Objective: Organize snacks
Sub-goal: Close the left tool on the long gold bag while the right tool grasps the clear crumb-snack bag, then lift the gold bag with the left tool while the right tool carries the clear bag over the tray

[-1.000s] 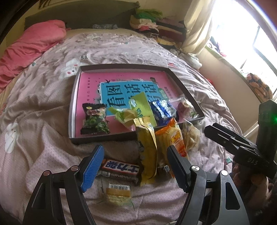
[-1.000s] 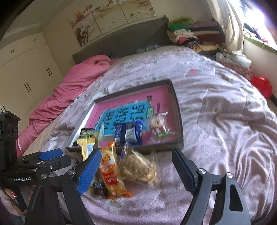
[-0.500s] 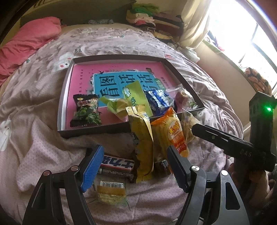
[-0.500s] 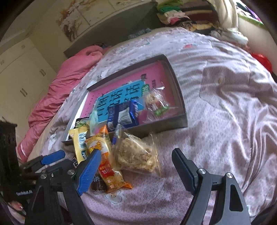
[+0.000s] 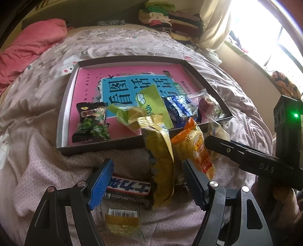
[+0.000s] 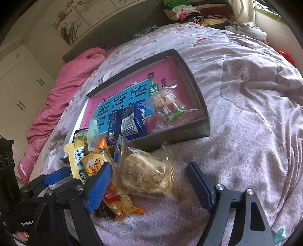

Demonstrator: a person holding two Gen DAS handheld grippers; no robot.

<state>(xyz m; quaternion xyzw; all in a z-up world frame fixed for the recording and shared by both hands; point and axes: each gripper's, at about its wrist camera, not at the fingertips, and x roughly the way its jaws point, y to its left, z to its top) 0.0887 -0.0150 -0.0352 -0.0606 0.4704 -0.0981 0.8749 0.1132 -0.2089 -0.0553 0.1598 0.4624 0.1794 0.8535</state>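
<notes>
A shallow dark tray [image 5: 98, 146] with a pink printed bottom lies on the bed and shows in the right wrist view too [image 6: 200, 130]. In it are a green pea packet [image 5: 91, 122], a blue packet [image 6: 130, 123] and a clear candy bag [image 6: 166, 109]. In front of it lie a yellow packet [image 5: 162, 166], an orange packet [image 5: 197, 147], a chocolate bar [image 5: 128, 188] and a small cracker pack [image 5: 122, 221]. My left gripper [image 5: 149, 181] is open, straddling the yellow packet. My right gripper [image 6: 149, 187] is open around a clear bag of crumbly snack [image 6: 145, 174].
The bed has a lilac patterned cover [image 6: 246, 113] and a pink duvet [image 5: 28, 43] at the far left. Folded clothes [image 5: 164, 17] are stacked by the headboard. A window and curtain [image 5: 217, 24] are at the right. White wardrobes [image 6: 22, 90] stand beyond the bed.
Both grippers have moved forward and down toward the loose snacks at the tray's near edge. The right gripper now straddles the clear bag. Both stay open.
</notes>
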